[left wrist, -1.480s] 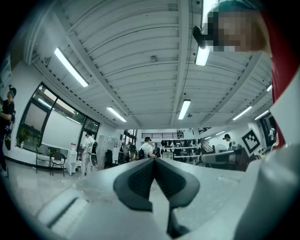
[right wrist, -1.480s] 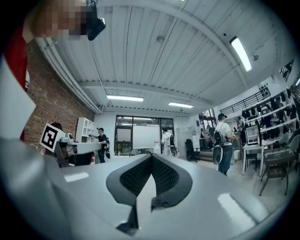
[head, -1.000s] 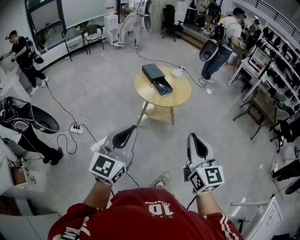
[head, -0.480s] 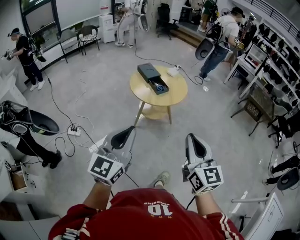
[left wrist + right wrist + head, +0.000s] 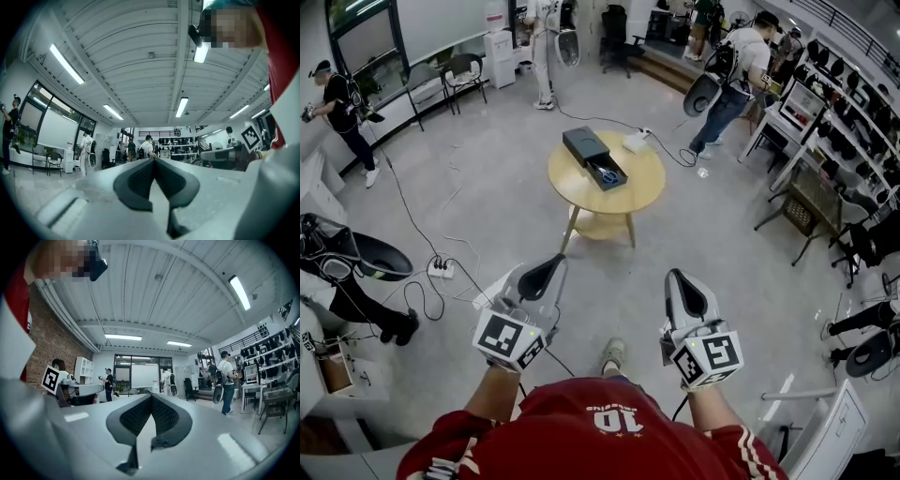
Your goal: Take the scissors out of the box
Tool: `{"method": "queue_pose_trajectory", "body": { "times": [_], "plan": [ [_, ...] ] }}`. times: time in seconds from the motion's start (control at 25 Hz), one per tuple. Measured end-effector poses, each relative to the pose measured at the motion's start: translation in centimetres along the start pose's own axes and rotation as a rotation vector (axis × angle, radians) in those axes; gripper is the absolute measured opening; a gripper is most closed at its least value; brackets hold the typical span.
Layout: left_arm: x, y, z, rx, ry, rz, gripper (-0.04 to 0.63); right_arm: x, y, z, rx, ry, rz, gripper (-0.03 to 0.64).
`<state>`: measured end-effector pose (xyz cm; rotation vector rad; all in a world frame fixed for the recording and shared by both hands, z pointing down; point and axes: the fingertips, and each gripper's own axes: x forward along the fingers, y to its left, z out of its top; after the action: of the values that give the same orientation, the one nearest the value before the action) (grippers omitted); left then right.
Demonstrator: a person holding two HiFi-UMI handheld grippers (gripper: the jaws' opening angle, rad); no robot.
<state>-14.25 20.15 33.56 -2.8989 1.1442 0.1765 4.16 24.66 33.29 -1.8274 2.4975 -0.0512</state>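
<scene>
Wooden round table (image 5: 637, 189) with the black rectangular box (image 5: 586, 146) now sits further left; your left gripper (image 5: 557, 263) and right gripper (image 5: 678, 278) stay closed, empty.

Blue-handled scissors (image 5: 607, 174) lie inside a long dark box (image 5: 584, 145) (open at its near end), on the far round bench (image 5: 639, 184).

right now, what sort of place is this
Probably an indoor lab or workshop set up for recording. People with backpacks stand about, racks of dark gear line the right wall, and cables run to a power strip on the bare floor.
</scene>
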Motion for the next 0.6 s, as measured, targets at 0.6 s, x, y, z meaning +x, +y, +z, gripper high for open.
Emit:
{"method": "queue_pose_trajectory", "body": {
  "times": [0.6],
  "plan": [
    [6.7,1.5,-1.3,0.006,0.019,-0.011,0.003,4.0,-4.9,-0.3,0.005,0.011,0.012,-0.009]
  ]
}}
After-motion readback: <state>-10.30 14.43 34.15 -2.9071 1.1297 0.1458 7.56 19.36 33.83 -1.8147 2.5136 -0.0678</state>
